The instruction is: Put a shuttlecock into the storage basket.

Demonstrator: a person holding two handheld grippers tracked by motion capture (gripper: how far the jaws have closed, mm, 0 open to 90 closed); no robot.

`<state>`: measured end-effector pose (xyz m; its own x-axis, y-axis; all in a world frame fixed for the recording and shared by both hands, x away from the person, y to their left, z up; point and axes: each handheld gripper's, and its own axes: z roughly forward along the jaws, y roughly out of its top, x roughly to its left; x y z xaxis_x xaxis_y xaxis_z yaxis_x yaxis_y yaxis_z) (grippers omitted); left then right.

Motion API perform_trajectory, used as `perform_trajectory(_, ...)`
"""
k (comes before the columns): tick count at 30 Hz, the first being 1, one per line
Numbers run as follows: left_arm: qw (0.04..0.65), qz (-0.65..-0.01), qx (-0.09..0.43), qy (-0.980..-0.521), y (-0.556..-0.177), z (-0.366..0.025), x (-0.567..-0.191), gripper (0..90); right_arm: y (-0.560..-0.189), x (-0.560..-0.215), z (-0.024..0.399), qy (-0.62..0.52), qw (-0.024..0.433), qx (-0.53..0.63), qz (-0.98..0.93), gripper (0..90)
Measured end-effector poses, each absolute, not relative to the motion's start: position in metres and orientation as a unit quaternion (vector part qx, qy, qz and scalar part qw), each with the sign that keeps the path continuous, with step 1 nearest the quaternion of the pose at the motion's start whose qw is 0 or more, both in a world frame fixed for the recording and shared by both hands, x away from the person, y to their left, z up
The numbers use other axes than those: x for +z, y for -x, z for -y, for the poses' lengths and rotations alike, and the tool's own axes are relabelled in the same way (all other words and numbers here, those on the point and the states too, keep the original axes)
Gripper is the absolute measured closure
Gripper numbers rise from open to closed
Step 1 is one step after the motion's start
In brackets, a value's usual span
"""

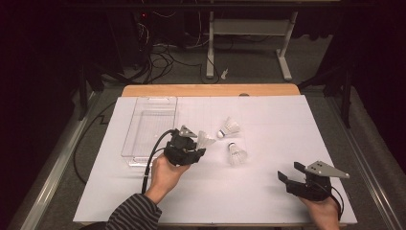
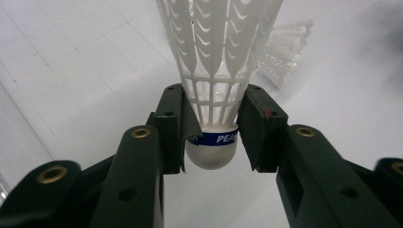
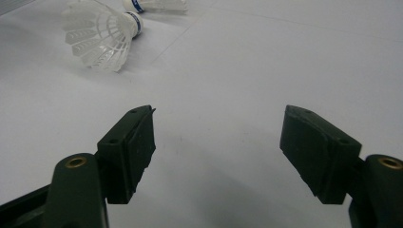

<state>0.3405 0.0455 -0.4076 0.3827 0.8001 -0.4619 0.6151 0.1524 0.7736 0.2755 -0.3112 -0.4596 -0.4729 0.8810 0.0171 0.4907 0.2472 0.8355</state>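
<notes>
White plastic shuttlecock (image 2: pixel 216 71) pinched low on its skirt, just above the cork, by left gripper (image 2: pixel 212 128); likely bound for the clear tray (image 1: pixel 149 125) at left. Right gripper (image 3: pixel 216 147) idle near right, jaws spread; two shuttlecocks (image 1: pixel 236 153) remain.

The right gripper (image 3: pixel 216 142) has its two black jaws standing wide apart with nothing between them, over the plain white table (image 3: pixel 266 66). Up at the far left, a white plastic shuttlecock with a blue band at its cork (image 3: pixel 97 35) lies on its side, skirt toward the camera. Just beyond it, at the top edge, lies a second white shuttlecock with a blue band (image 3: pixel 157 4), partly cut off.
</notes>
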Motion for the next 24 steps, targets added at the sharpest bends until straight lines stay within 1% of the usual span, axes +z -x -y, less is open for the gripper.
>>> perform_trajectory(10, 0.527, -0.550, 0.092, -0.642, -0.341, -0.051, -0.405, 63.9, -0.276, -0.460, 0.311, -0.455, 0.238, 0.411, -0.753, 28.0)
perform_trajectory(24, 0.534, -0.562, 0.096, -0.624, -0.345, -0.065, -0.396, 64.0, -0.276, -0.459, 0.311, -0.455, 0.239, 0.412, -0.752, 27.9)
